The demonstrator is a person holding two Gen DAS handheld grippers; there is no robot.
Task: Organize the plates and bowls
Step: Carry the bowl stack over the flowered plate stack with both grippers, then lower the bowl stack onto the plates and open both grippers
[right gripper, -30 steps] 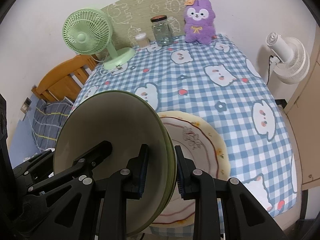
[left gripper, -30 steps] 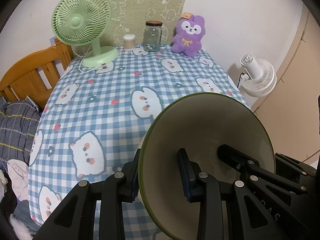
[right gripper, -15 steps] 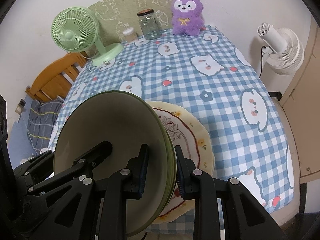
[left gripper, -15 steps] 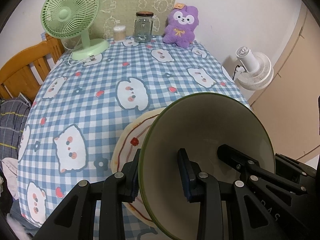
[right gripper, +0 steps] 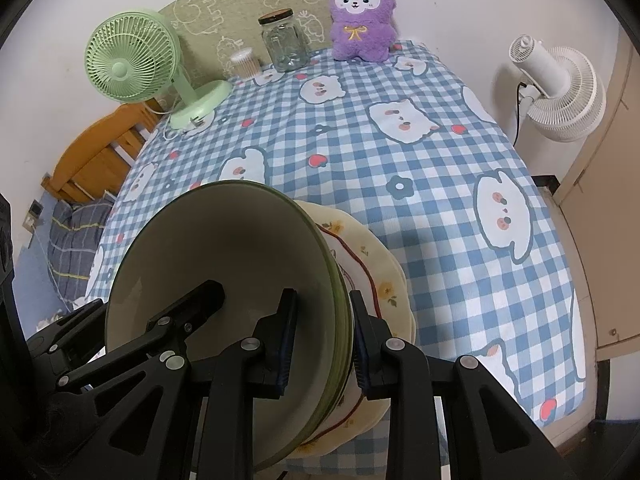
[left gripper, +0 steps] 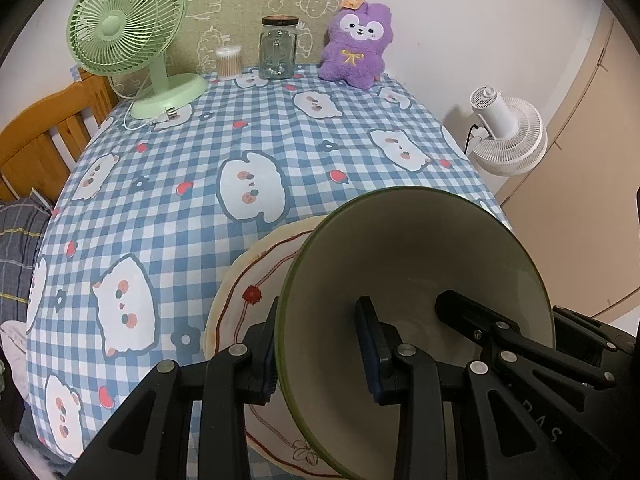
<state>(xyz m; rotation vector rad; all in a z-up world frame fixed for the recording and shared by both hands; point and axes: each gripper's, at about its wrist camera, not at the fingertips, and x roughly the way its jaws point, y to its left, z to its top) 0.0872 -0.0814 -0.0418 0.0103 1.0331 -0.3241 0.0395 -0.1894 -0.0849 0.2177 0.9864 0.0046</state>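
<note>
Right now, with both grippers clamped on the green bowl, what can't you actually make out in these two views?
- Left wrist view: most of the floral plate is hidden behind the green bowl and left gripper.
- Right wrist view: whether the bowl touches the plate; the bowl and right gripper cover the gap.
- Both views: the bowl's underside and the table's near edge are hidden by the gripper bodies.
- Glass jar: contents too small to tell.

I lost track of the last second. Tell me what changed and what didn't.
Nothing was gripped or released. Both views shifted over the floral plate, showing more of it at the near table edge; which way the hands moved is unclear. The left gripper and right gripper stay clamped on the green bowl rim. The back-row items stayed put.
</note>
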